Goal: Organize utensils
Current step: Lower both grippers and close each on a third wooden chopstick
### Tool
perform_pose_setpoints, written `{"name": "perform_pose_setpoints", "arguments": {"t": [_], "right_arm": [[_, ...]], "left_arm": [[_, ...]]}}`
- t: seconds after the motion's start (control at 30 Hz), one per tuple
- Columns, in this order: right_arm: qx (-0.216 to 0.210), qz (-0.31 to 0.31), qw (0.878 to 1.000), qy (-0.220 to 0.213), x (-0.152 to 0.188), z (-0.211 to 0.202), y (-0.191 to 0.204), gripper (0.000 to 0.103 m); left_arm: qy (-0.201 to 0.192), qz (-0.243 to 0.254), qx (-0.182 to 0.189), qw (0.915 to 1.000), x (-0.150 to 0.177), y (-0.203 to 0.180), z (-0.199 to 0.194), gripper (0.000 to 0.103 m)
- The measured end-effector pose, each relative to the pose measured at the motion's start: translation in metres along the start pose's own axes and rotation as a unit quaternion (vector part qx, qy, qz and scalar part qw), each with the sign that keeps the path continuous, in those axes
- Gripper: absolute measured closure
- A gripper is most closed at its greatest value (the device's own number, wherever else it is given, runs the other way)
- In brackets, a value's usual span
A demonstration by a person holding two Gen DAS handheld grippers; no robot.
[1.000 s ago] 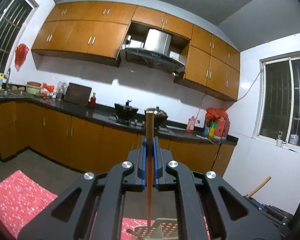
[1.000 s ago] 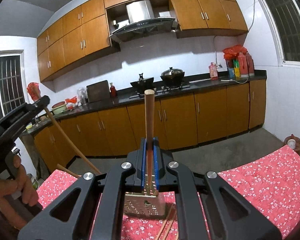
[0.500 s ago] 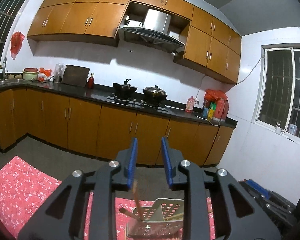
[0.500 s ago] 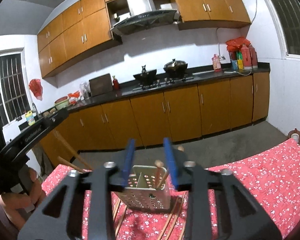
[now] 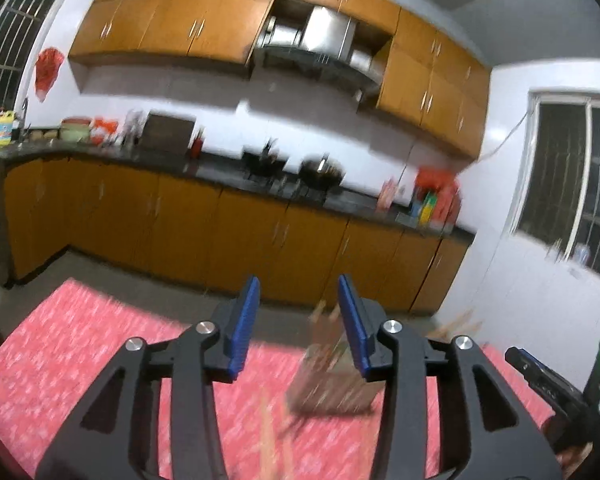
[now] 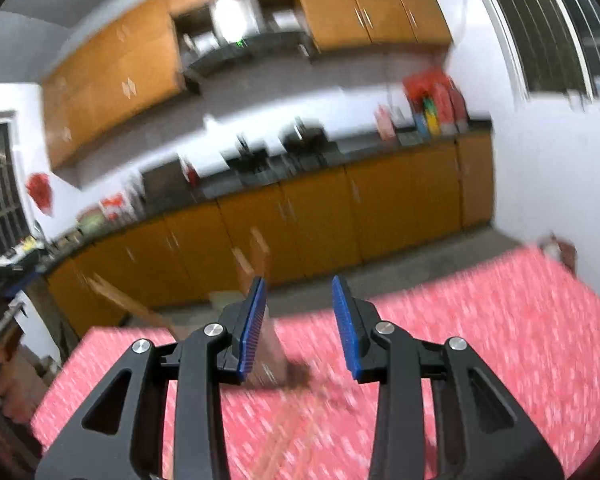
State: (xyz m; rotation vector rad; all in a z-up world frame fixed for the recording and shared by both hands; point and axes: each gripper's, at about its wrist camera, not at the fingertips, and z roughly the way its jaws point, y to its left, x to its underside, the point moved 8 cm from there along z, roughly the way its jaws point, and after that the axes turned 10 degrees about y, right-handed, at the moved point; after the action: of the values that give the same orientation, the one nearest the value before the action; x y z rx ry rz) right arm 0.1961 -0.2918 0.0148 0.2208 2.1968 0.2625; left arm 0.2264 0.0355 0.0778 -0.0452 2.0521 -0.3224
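A kitchen with orange wooden cabinets, blurred by motion. A table under a red floral cloth [image 5: 100, 344] carries a perforated metal utensil holder [image 5: 332, 388]. Both wooden-handled utensils, clamped a second ago, now stand inside it. The left hand-held gripper [image 5: 296, 320], jaws just opening, and right hand-held gripper [image 6: 300, 324] are apart and empty. Loose chopsticks [image 6: 284, 432] await sorting.

utensil holder [image 5: 332, 390] on tablecloth [image 5: 80, 344] | loose utensils [image 6: 296, 428] before it | counter [image 5: 220, 168] behind
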Motion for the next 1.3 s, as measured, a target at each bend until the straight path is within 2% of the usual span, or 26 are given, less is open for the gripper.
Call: {"name": "perform_pose_setpoints", "arguments": {"t": [0.13,0.27,0.37,0.5,0.57,0.63,0.73,0.83,0.97,1.3], "right_arm": [[0.023,0.014,0.992,0.125,0.07,0.059,-0.02,0.067],[0.016,-0.004,0.982,0.188,0.116,0.09,-0.006,0.07],[0.016,-0.027,0.978,0.207,0.129,0.105,0.012,0.07],[0.046,-0.063,0.973,0.217,0.147,0.119,0.019,0.071],[0.06,-0.077,0.974,0.207,0.147,0.118,0.017,0.086],[0.064,-0.071,0.974,0.206,0.148,0.118,0.011,0.096],[0.079,-0.043,0.975,0.201,0.142,0.116,-0.01,0.096],[0.093,-0.007,0.976,0.197,0.136,0.112,-0.035,0.096],[0.091,0.001,0.976,0.196,0.136,0.11,-0.046,0.096],[0.088,-0.005,0.977,0.193,0.138,0.104,-0.045,0.096]], "left_arm": [[0.088,0.014,-0.039,0.9952,0.065,0.03,0.028,0.061],[0.171,0.012,-0.059,0.9834,0.126,0.054,0.053,0.061],[0.201,0.009,-0.064,0.9775,0.152,0.061,0.063,0.061],[0.225,0.008,-0.053,0.9729,0.173,0.06,0.071,0.061],[0.234,0.011,-0.044,0.9713,0.18,0.057,0.074,0.061],[0.242,0.014,-0.034,0.9695,0.186,0.053,0.078,0.063],[0.256,0.023,-0.017,0.9662,0.194,0.044,0.082,0.073],[0.269,0.03,-0.004,0.9626,0.201,0.035,0.088,0.078],[0.288,0.039,0.001,0.9567,0.211,0.029,0.097,0.083],[0.31,0.064,-0.008,0.9487,0.229,0.019,0.107,0.087]]}}
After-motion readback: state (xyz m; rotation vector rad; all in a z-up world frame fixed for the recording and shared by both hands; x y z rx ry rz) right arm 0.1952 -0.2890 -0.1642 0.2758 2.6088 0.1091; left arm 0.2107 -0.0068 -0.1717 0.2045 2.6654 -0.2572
